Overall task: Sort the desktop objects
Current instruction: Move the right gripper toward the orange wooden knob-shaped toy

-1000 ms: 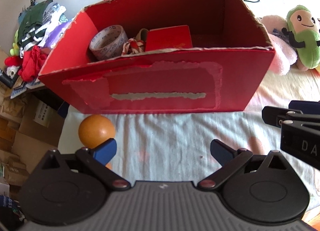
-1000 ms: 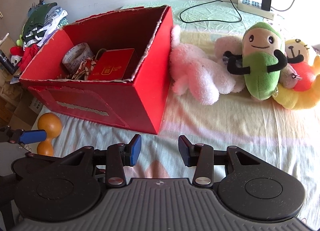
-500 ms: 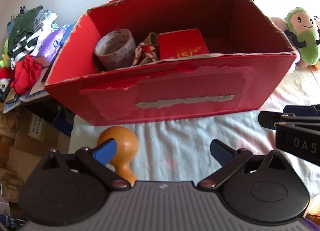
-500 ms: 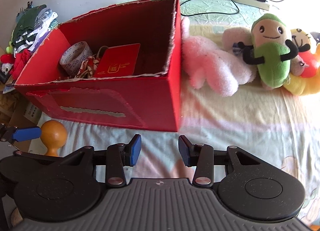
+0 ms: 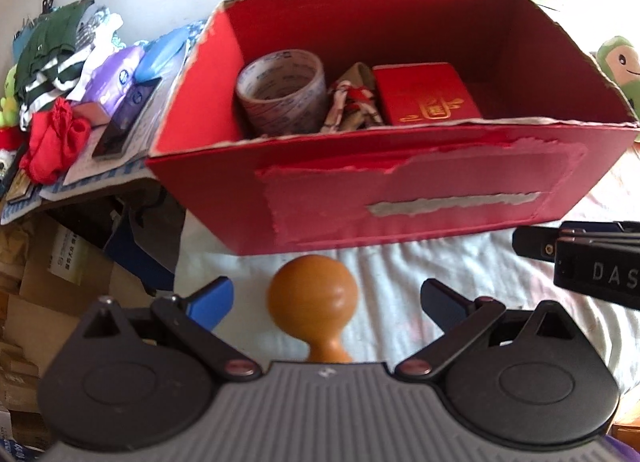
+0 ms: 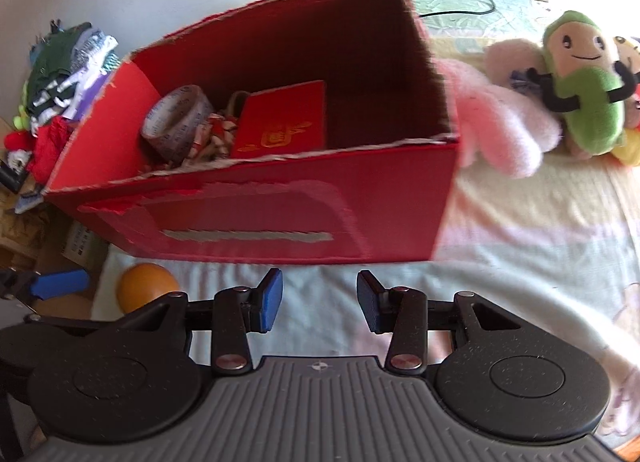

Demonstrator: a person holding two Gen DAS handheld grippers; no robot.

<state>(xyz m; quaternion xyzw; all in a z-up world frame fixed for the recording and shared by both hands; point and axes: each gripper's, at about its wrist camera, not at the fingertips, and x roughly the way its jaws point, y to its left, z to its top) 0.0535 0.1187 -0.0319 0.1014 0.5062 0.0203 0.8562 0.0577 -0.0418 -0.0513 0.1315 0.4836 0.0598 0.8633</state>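
in front of the red box (image 5: 400,197), on the pale sheet (image 5: 400,274) of the bed, stands an orange wooden gourd (image 5: 313,302) with its round bulb up and its narrow neck running down behind the gripper body. it sits between the blue-padded fingers of the left hand-held gripper (image 5: 326,300), which are spread wide and touch nothing; there is a clear gap on each side of the gourd. the right hand-held gripper (image 6: 319,300) hovers before the box's front wall, its fingers parted with only sheet between them. from the right wrist view the gourd (image 6: 147,289) shows near the box's front left corner, beside a blue finger (image 6: 60,284) of the left gripper.

inside the box, at its left end, a tape roll (image 5: 282,91) lies on its side; just right of it is a bundle of red-and-white cloth (image 5: 350,107), then a flat red packet (image 5: 426,93) with gold print, leaning up. the right half of the box is bare.

right of the box, plush toys lie on the bed: a pink one (image 6: 500,129) touching the box wall and a green one (image 6: 582,85) beyond it. left of the box is a heap of clothes (image 5: 60,61).
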